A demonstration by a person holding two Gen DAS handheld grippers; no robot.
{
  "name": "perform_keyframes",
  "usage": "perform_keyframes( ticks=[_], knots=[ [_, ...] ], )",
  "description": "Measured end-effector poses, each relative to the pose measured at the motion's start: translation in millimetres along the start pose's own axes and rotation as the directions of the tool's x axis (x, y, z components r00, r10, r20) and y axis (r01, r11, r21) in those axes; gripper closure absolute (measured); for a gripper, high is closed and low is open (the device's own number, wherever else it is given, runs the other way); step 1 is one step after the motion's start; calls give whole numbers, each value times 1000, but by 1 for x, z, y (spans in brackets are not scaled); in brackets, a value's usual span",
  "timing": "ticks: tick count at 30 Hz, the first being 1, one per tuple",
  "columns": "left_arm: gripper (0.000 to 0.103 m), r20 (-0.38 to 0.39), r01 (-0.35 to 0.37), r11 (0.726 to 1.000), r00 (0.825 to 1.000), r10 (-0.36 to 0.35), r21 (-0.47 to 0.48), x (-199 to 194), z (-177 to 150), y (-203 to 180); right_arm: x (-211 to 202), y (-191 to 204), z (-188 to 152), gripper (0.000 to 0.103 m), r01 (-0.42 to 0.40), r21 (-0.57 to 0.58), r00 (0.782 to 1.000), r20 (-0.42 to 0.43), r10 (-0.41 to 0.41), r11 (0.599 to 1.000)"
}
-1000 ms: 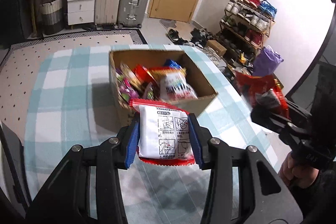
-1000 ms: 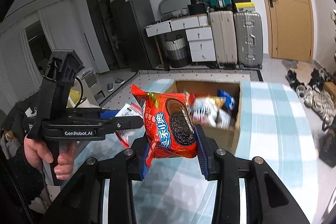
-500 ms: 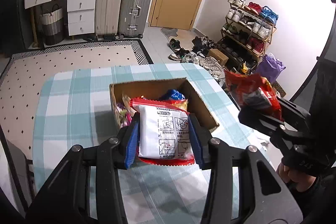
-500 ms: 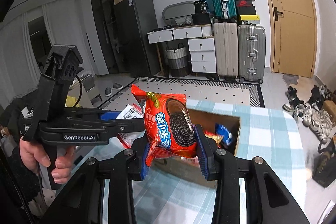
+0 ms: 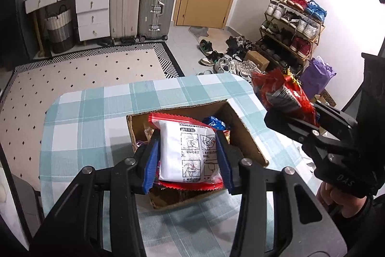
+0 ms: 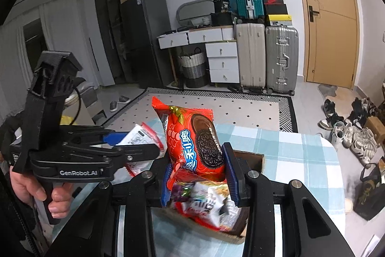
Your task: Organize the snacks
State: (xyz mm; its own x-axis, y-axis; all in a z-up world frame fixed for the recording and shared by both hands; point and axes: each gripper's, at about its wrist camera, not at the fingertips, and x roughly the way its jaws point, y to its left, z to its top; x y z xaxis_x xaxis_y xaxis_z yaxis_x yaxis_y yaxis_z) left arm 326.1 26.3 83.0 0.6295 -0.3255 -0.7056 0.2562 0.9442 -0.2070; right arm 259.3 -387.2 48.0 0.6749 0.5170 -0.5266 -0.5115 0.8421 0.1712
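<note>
The cardboard box (image 5: 243, 134) is half hidden behind the left gripper (image 5: 187, 155), clamped on a crinkly white packet (image 5: 190, 153), while the right gripper (image 6: 198, 174) squeezes a shiny red cookie bag (image 6: 192, 141).

white packet (image 5: 190, 155): upright, clamped | red cookie packet (image 6: 195, 143): upright, clamped | box (image 5: 243, 136): probably half-full

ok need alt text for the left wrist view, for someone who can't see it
The left gripper holds a white snack packet with red edges above an open cardboard box of snacks on a blue-checked tablecloth. To the right, the right gripper holds a red packet. Behind are suitcases, a door and a shoe rack.
</note>
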Motion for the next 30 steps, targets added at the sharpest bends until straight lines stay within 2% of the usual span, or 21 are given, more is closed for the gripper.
perform_keyframes(
  ticks=[10,15,16,17,18,19,20,30],
  knots=[
    [62,-76,-5,1000,997,4,-13,65,-3,16,53,-29,-11,66,33,3,996,-80,-32,999],
    [62,-98,29,999,995,-30,-14,90,-3,19,75,-35,-15,65,32,-8,994,-105,-33,999],
    [56,-107,30,999,994,-32,-18,96,-3,20,78,-36,-16,60,33,-11,993,-110,-34,999],
    [51,-111,30,999,993,-33,-20,98,-3,20,81,-37,-17,48,30,-10,993,-114,-31,999],
    [44,-112,34,999,993,-36,-19,101,-4,21,82,-38,-17,41,30,-8,993,-113,-31,1000],
    [39,-110,39,999,993,-40,-15,103,-5,21,81,-39,-19,27,35,-7,994,-107,-36,999],
    [38,-108,34,999,994,-35,-12,104,-7,22,79,-40,-21,23,38,-5,995,-93,-39,999],
    [33,-61,-16,999,998,14,-37,83,-18,28,42,-50,-24,20,45,20,998,-33,-44,999]
  ],
)
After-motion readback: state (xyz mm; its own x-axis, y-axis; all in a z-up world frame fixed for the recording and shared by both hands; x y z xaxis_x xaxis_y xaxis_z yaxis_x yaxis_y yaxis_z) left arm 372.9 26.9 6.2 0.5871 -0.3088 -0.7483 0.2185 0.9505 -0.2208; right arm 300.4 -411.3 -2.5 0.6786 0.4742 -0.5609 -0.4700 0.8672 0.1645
